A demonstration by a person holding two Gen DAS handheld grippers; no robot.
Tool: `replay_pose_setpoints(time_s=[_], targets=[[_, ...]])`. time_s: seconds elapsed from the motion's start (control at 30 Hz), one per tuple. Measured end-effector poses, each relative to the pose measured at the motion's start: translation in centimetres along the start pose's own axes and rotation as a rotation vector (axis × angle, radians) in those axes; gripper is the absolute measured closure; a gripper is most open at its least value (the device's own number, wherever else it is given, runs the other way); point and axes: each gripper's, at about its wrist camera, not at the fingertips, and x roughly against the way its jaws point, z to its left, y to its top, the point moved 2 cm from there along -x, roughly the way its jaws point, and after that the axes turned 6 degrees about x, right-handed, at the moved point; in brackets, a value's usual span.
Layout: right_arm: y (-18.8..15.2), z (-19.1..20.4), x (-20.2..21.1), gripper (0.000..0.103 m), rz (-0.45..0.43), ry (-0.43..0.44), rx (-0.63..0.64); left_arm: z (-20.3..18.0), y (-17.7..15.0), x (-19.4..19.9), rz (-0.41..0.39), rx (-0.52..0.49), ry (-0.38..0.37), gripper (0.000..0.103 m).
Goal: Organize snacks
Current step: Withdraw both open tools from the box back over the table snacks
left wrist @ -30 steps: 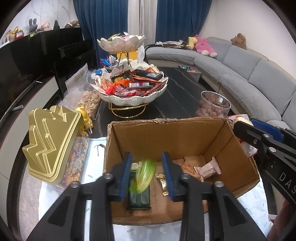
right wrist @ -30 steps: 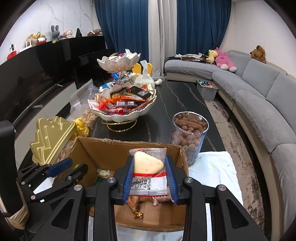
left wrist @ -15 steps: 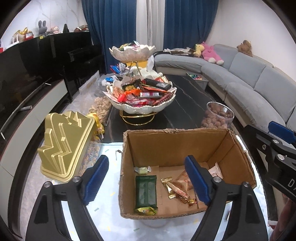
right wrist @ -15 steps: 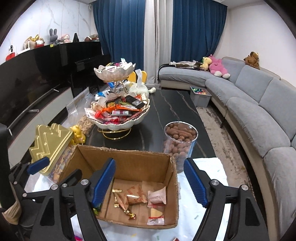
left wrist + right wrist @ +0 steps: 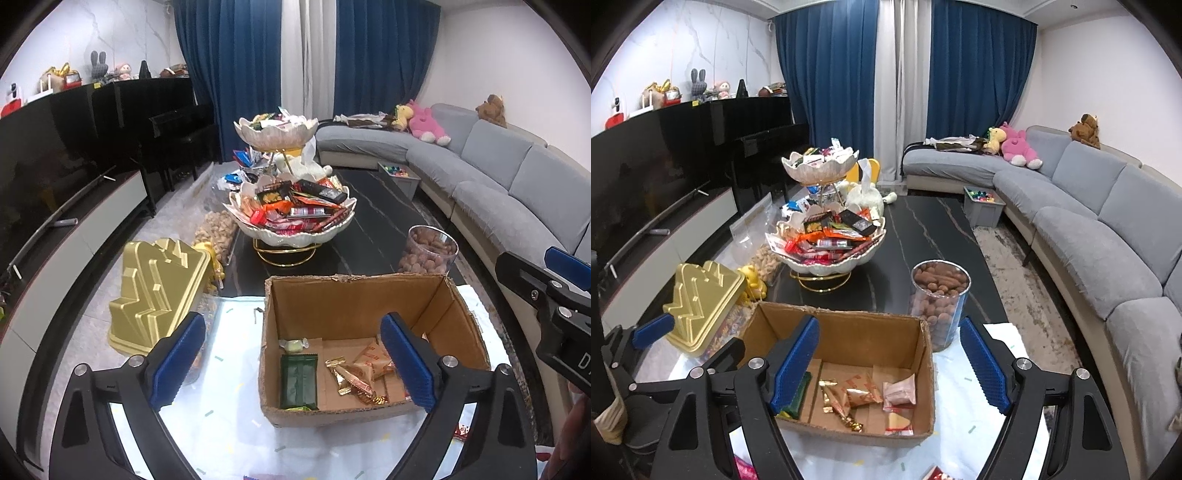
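The left gripper [image 5: 291, 363], closed on a green wrapped candy a second ago, now has its jaws spread wide after just opening, nothing between them. That candy [image 5: 293, 344] lies in the cardboard box [image 5: 354, 295], far left. The right gripper [image 5: 890, 365] has likewise just opened; its white-and-red packet [image 5: 899, 421] lies near right in the box. Both grippers sit higher.

A long dark marble-veined table [image 5: 923, 236] stretches ahead of the tools, its near end covered by a white cloth [image 5: 229, 369]. On the cloth, just below the tools, sits an open cardboard box [image 5: 354, 306]. Left of it rests a gold tin [image 5: 155, 291]. Beyond the box stand a two-tier shell dish [image 5: 827, 262] and, toward the right, a clear jar of brown snacks [image 5: 938, 306].
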Motion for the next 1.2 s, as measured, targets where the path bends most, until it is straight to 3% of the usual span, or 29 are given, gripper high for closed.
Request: replay_pose_setpoints(time_s=[0.37,0.5,1.2], targets=[[-0.5,0.0,2.9,0.023,-0.019,-0.009,-0.006,0.3,-0.7,3.0,-0.025,-0.002,0.019,0.003],[-0.9,-0.2,3.8,0.013,-0.033,-0.022,-0.008,0.2,-1.1,3.5,-0.028,-0.004,0.021,0.002],[-4.6,-2.5,6.3,0.013,-0.021,-0.043,-0.043,-1.2,-5.1,6.1,-0.015,-0.012,0.032,0.001]])
